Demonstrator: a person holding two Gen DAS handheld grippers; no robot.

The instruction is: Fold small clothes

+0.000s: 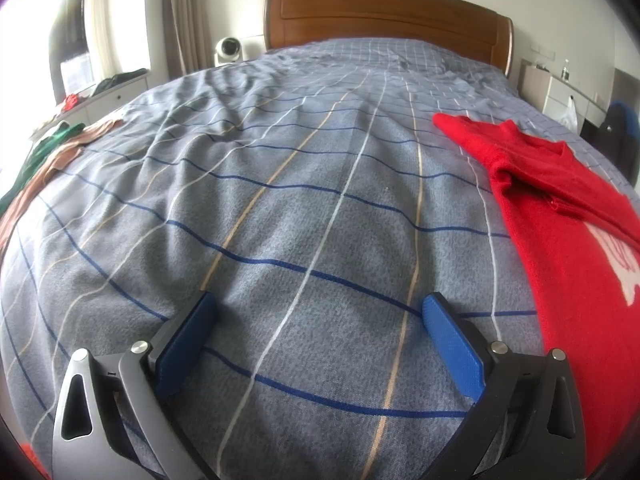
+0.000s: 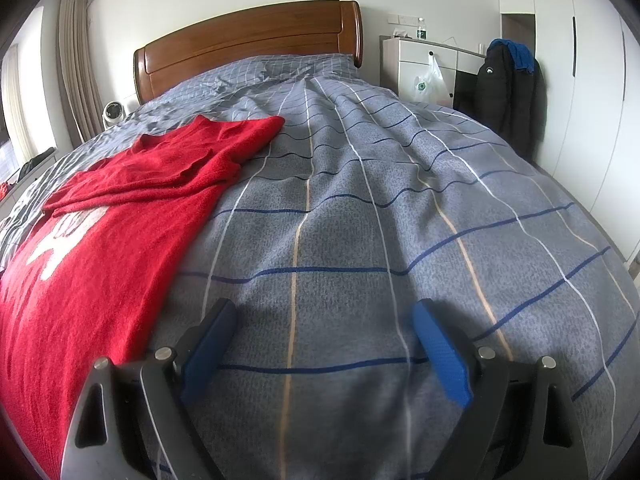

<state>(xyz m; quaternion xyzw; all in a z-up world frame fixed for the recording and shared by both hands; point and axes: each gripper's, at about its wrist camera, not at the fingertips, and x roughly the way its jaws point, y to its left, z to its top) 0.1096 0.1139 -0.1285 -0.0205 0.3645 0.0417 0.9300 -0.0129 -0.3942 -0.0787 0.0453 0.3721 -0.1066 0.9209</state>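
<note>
A red knit sweater (image 1: 560, 240) with white lettering lies on the grey checked bedspread (image 1: 300, 200), its sleeves folded across its chest. It is at the right of the left wrist view and at the left of the right wrist view (image 2: 100, 232). My left gripper (image 1: 318, 312) is open and empty, low over bare bedspread to the left of the sweater. My right gripper (image 2: 322, 316) is open and empty, over bare bedspread (image 2: 380, 200) to the right of the sweater.
Green and tan clothes (image 1: 44, 156) lie at the bed's left edge. A wooden headboard (image 1: 384, 16) stands at the far end. A white cabinet (image 2: 424, 64) with a plastic bag and a dark jacket (image 2: 508, 88) stand to the right of the bed.
</note>
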